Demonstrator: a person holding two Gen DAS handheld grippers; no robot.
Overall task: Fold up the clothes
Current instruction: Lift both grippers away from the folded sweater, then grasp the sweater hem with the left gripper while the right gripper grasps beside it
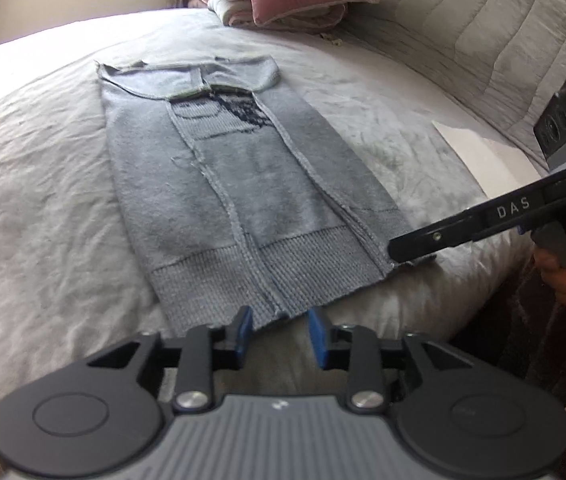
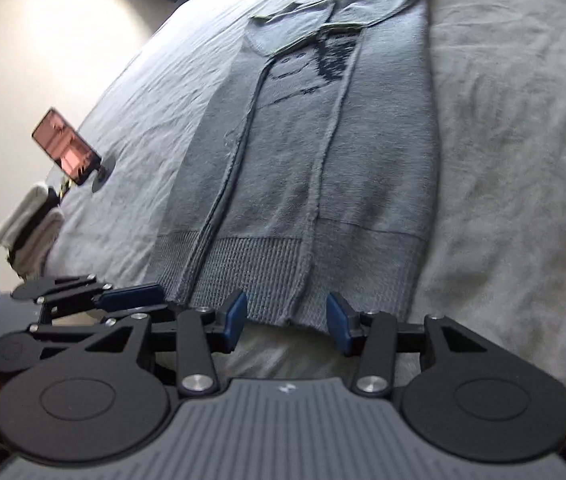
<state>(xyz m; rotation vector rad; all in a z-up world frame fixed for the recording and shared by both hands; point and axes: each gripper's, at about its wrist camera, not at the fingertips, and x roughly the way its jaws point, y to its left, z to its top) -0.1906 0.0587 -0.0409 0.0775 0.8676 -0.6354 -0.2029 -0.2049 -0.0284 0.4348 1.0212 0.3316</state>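
My left gripper [image 1: 279, 334] and right gripper [image 2: 287, 318] both hover spread, pinching nothing, at the near hem of the sweater [image 1: 239, 196] on the bed [image 1: 43, 168].

Grey knit sweater [image 1: 243, 184] folded into a long strip on the bed

It lies flat and inside out, seams showing, both sides turned in toward the middle. A dark knitted pattern shows near the collar end, and the ribbed hem [image 2: 267, 276] faces the near edge.
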